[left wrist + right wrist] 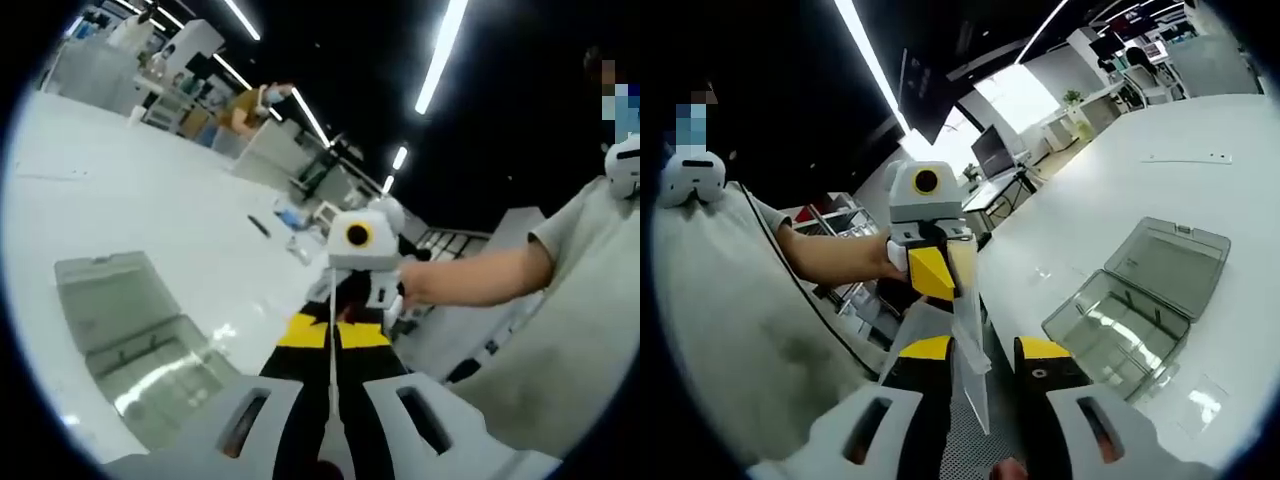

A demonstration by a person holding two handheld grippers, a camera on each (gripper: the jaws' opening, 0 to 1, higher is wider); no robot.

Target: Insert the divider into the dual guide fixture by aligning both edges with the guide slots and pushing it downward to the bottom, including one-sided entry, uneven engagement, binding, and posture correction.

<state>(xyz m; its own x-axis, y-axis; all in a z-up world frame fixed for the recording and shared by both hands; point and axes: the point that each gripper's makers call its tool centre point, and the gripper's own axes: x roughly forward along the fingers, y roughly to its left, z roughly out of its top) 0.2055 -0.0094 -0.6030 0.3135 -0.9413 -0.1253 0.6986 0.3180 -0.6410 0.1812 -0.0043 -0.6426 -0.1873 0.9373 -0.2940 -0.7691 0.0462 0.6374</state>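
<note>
Divider pinched between both grippers, above the table

Thin clear plastic divider sheet [968, 345] held edge-on at lower centre of the right gripper view, pinched by right gripper [982, 358] at the bottom edge and by left gripper [937, 268] at the upper end. Seen edge-on in the left gripper view as a pale line [332, 345] between left gripper [333, 400] and right gripper [358, 290]. Transparent grey hinged plastic box with lid open [1140, 310] resting on white table [1200, 190], lower right; same box [135, 335] at lower left of the left gripper view, well apart from divider.

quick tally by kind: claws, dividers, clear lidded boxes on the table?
Claws: 2, left claw and right claw, both gripping the divider
Divider: 1, clear sheet held edge-on
Clear box: 1, lid open, on the white table
Total: 4
</note>
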